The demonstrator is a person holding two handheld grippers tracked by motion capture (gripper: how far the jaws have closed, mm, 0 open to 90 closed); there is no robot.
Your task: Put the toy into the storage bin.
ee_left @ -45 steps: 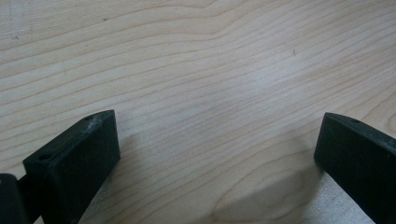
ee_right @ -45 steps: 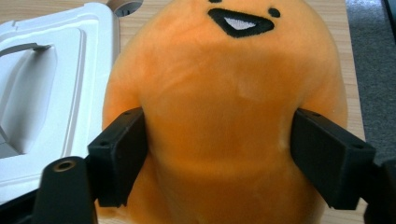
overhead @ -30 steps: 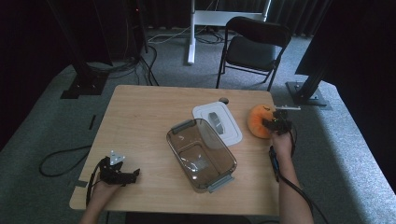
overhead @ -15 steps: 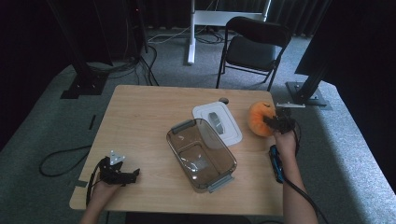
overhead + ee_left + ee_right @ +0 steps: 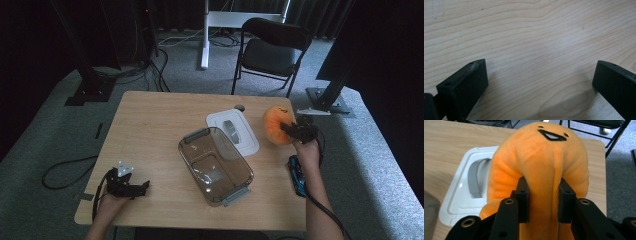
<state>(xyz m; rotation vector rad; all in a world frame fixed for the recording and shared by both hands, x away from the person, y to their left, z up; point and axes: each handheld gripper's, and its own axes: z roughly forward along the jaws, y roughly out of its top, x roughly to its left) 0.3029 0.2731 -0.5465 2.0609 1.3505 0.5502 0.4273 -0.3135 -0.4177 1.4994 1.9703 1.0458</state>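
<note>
Right tongs [image 5: 543, 202] pinch an orange plush [image 5: 541, 162] near the tabletop's [image 5: 150, 130] far right edge; left tongs [image 5: 540, 87] rest open at the near left.

In the right gripper view, both black jaws squeeze a fold of the plush, whose lower part is hidden behind the jaws and cut off by the frame; its stitched smile faces up. In the high view the plush [image 5: 276, 124] sits just right of a white lid [image 5: 233, 131], partly covered by the right tongs [image 5: 295, 131]. A clear tub [image 5: 216, 165] stands mid-tabletop, open. A blue object [image 5: 298, 176] beside the right forearm is too small to identify. The left tongs [image 5: 134, 187] hold nothing, with bare wood between their jaws.
</note>
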